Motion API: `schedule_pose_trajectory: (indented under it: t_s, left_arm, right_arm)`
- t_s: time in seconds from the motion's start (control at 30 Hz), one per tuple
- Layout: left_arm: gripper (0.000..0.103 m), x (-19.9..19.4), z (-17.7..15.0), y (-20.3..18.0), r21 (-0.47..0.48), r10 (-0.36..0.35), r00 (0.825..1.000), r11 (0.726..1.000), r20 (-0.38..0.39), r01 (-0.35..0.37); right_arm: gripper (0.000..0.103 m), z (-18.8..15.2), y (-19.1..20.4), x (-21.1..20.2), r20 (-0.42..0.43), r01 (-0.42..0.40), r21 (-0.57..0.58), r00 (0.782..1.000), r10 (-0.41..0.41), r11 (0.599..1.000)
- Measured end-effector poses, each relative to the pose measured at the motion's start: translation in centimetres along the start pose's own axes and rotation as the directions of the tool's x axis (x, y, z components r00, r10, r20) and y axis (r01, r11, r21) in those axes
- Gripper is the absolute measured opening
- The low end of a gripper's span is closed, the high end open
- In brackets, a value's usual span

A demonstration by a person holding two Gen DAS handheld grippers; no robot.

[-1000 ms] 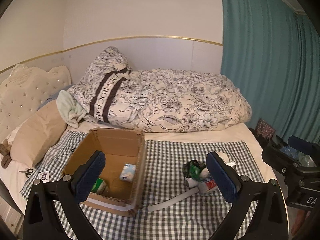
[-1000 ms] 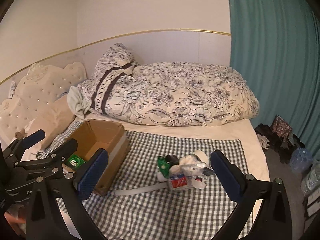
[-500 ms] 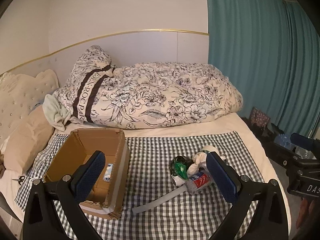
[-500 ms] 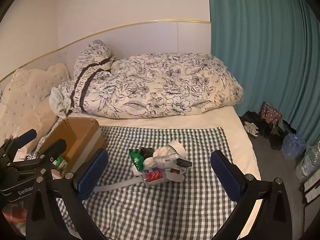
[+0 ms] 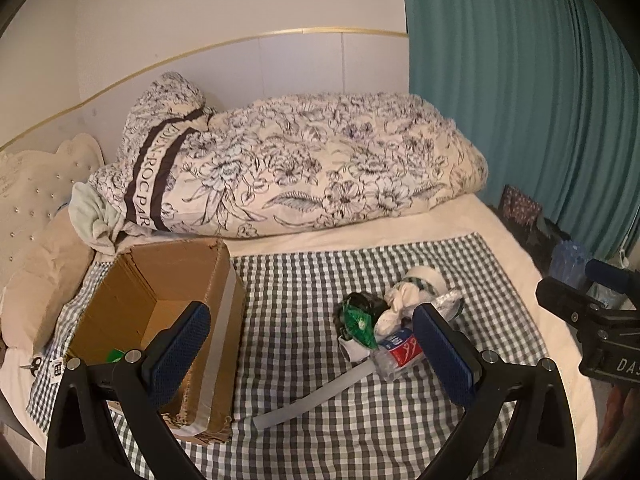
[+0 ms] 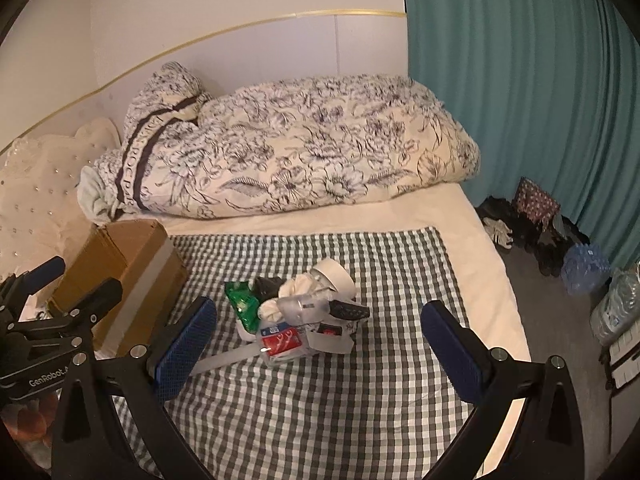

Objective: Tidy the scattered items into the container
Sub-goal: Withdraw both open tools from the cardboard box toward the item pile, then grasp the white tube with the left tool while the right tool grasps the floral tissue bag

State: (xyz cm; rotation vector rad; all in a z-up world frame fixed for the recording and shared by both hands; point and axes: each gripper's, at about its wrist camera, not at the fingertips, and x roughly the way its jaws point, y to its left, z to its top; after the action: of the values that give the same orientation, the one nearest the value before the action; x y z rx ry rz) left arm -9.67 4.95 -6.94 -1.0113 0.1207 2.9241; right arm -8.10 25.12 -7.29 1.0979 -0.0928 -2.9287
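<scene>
An open cardboard box point(image 5: 160, 312) stands on the left of a checked cloth point(image 5: 320, 432) on the bed; it also shows in the right wrist view point(image 6: 132, 276). A heap of small items lies mid-cloth: a green packet point(image 6: 242, 300), a crushed plastic bottle with red label point(image 6: 280, 338), a white sock point(image 6: 296, 286), a tape roll point(image 6: 336, 276), a black remote point(image 6: 348, 311) and a white strip point(image 5: 320, 394). My left gripper point(image 5: 314, 356) is open and empty, above the cloth between box and heap. My right gripper point(image 6: 320, 350) is open and empty, just short of the heap.
A rolled floral duvet point(image 5: 300, 172) lies along the back of the bed. Pillows point(image 5: 36, 280) and a tufted headboard sit at the left. A teal curtain point(image 6: 540, 100) hangs at the right, with bags and water bottles point(image 6: 584, 268) on the floor.
Both views have swung to the right. The box has slid toward the left edge and the heap has come nearer the centre of the right wrist view. Both grippers stay open.
</scene>
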Motion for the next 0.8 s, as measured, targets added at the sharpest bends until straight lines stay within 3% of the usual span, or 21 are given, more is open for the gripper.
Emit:
schedule_pose_trajectory:
  t_s: [0.47, 0.8]
  left_arm:
    - [0.103, 6.9, -2.4, -0.6, 0.011, 0.0, 0.991, 1.0, -0.131, 0.001]
    - [0.103, 12.4, -5.8, -1.4, 0.039, -0.017, 0.965, 0.999, -0.26, 0.028]
  right_arm:
    - [0.103, -2.2, -1.7, 7.1, -0.121, 0.015, 0.029, 0.993, -0.011, 0.999]
    - [0.103, -4.2, -2.0, 12.0, -0.209, 0.014, 0.034, 0.978, -0.006, 0.999]
